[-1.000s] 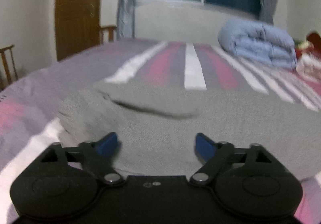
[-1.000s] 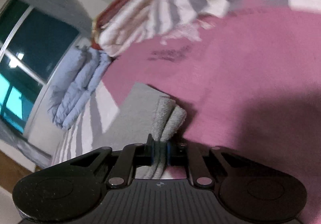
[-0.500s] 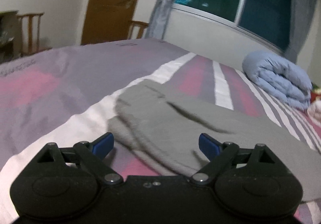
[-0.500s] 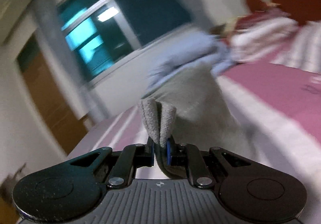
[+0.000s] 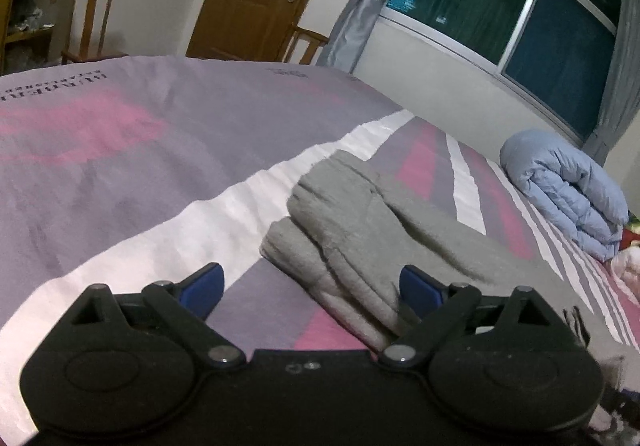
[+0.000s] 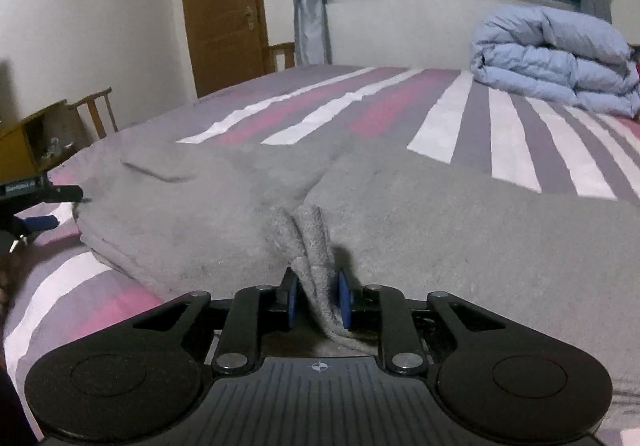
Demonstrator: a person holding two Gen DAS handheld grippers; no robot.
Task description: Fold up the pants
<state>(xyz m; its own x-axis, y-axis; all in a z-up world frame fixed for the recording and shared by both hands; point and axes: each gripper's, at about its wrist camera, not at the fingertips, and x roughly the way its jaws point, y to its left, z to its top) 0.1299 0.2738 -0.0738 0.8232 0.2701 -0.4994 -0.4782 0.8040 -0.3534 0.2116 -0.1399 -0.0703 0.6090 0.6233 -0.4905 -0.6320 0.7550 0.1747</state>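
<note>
The left matte black plastic two-finger gripper (image 5: 310, 286) bore blue pads, silver pivot screws and round housings. The right matching gripper (image 6: 316, 300) showed a ribbed body.

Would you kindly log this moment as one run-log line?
left gripper: open, empty, beside pants | right gripper: just been opening, pants fold between pads, loose | pants: on bed

Fuzzy matt grey cloth pants (image 6: 440, 230)

Striped bed (image 6: 472, 126), grey pants (image 6: 440, 214) spread on it, blue duvet (image 6: 552, 58) (folded) w/ far edge
</note>
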